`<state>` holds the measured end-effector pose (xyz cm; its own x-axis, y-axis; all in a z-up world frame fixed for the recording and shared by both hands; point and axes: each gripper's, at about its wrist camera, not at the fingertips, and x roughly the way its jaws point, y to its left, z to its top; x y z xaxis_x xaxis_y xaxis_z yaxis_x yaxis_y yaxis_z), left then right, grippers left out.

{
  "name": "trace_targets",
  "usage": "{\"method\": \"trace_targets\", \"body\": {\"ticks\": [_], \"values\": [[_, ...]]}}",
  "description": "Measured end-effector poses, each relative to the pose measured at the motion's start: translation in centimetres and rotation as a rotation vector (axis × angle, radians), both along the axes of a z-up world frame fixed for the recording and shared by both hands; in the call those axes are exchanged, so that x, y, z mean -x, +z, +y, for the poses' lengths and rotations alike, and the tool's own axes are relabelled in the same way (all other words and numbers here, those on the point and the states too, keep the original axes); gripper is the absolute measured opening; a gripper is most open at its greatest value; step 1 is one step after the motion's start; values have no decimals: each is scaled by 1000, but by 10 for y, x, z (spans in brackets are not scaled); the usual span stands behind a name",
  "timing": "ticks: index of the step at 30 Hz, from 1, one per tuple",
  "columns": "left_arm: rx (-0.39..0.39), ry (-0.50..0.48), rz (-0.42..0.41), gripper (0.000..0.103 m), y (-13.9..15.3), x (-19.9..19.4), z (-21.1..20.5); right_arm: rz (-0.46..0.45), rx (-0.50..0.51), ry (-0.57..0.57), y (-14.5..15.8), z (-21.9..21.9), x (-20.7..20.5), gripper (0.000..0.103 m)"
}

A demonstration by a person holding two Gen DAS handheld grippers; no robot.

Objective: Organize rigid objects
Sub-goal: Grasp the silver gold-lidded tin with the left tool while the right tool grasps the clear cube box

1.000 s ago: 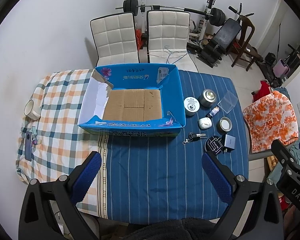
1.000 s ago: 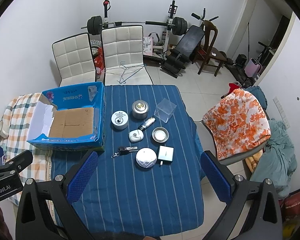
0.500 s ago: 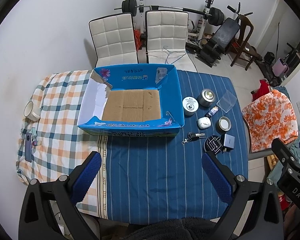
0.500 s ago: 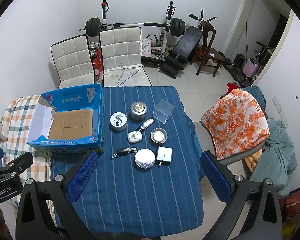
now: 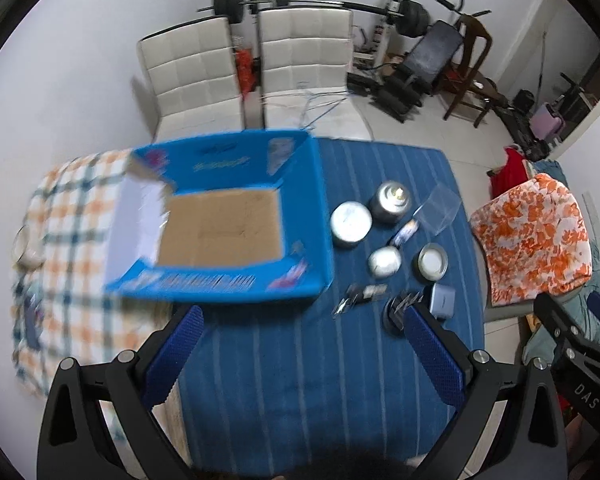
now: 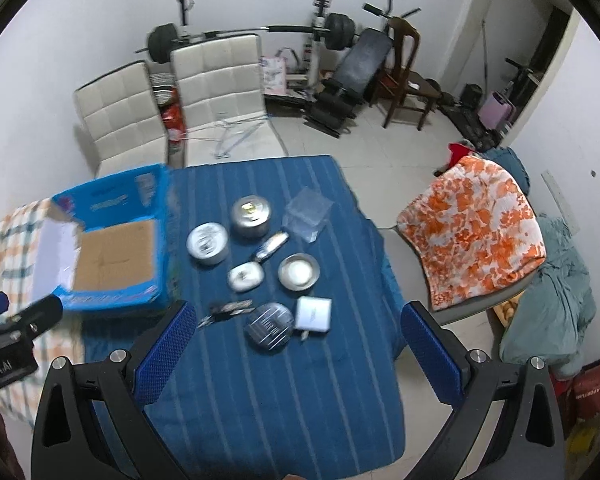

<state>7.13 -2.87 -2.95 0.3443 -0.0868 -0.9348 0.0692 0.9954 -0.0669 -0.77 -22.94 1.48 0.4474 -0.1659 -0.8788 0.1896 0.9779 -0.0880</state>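
Task not begun: the open blue cardboard box (image 5: 220, 216) held nothing, every small rigid item, including the round silver tin (image 6: 207, 244), lay right of it on the counter (image 6: 268, 392), and both the left claw (image 5: 300, 352) and right claw (image 6: 296, 348) gaped wide, empty.

White walls, pale tiled floor (image 6: 380, 148) — two white quilted chairs (image 6: 216, 76), barbell rack (image 6: 320, 20), wooden chair (image 6: 400, 80) behind

Open blue box (image 6: 112, 204) sits at the table's left, bare cardboard floor, nothing inside. To its right, a loose cluster on the blue cloth: white-lidded tin (image 6: 207, 245), metal canister (image 6: 251, 216), clear case (image 6: 307, 214) tilted. Nearer, a small silver tube (image 6: 270, 245), white oval (image 6: 244, 276), round dish (image 6: 299, 272). Nearest row: keys (image 6: 225, 311), dark disc (image 6: 270, 325), grey square box (image 6: 314, 313) just beside it.
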Motion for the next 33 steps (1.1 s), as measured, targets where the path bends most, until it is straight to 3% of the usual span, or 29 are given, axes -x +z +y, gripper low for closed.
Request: {"method": "trace_targets", "body": {"ticks": [4,7,12,17,20,22,26,30,33], "values": [[8,-37,33,103,-31,-56,-33,39,-25,-67,-36,-40,-59,103],[20,-46,74,103,-60,-98,-57,116,-77,-143,-88,-76,-126,103],[40,-17,142,103,-111,-166,-88,276,-273,-275,-182,-117,-219,102],[35,4,202,103,-146,-209,-106,357,-395,-369,-241,-136,-269,102],[12,0,214,103,-157,-219,-114,385,-433,-399,-266,-142,-283,98],[1,-4,220,103,-162,-224,-117,420,-420,-394,-281,-141,-294,73],[-6,-29,244,103,-175,-228,-129,457,-391,-327,-290,-146,-294,70],[-11,-81,297,103,-198,-225,-148,482,-278,-248,-288,-161,-275,70],[-47,-138,349,103,-221,-218,-169,502,-275,-230,-295,-170,-262,70]]}}
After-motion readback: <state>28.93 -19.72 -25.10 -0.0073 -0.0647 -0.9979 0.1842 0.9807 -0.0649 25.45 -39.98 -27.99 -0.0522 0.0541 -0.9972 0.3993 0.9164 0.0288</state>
